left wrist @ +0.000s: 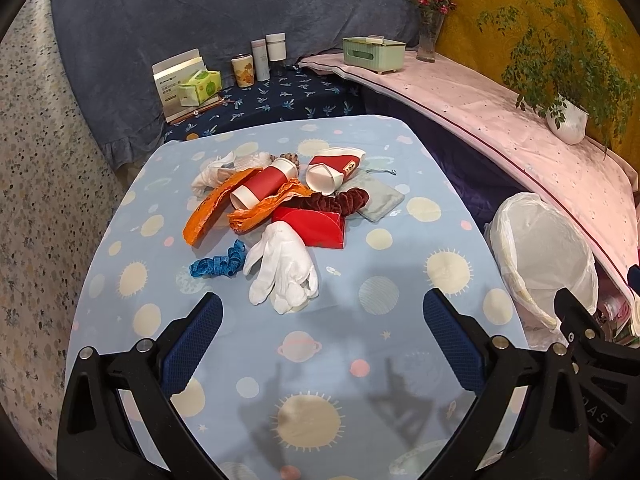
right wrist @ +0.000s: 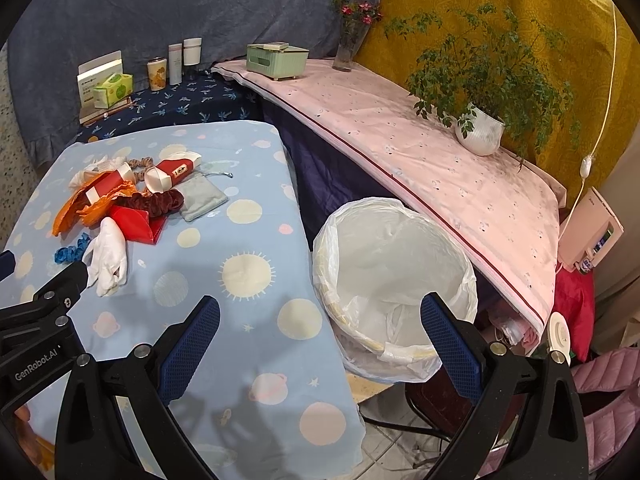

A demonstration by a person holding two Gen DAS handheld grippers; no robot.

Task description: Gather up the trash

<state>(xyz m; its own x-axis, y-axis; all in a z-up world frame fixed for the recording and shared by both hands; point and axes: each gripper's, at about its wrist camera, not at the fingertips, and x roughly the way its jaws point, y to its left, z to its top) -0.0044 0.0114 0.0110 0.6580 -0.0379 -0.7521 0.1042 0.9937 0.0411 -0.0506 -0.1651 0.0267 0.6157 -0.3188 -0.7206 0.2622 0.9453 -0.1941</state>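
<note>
A pile lies on the blue planet-print table (left wrist: 400, 264): a white glove (left wrist: 280, 264), a blue ribbon (left wrist: 218, 264), an orange plastic bag (left wrist: 224, 204), two red-and-white paper cups (left wrist: 262, 186) (left wrist: 334, 170), a red box (left wrist: 316, 226), a dark red scrunchie (left wrist: 332, 202) and a grey pouch (left wrist: 376, 196). A bin with a white liner (right wrist: 392, 272) stands right of the table. My left gripper (left wrist: 322, 332) is open and empty, just short of the glove. My right gripper (right wrist: 320, 334) is open and empty, at the table edge by the bin's near rim.
A dark blue shelf behind holds a tissue pack (left wrist: 200, 86), jars and a printed cup (left wrist: 244, 70). A pink-covered ledge (right wrist: 440, 168) on the right carries a green box (right wrist: 276, 60), a flower vase (right wrist: 348, 48) and a potted plant (right wrist: 480, 128).
</note>
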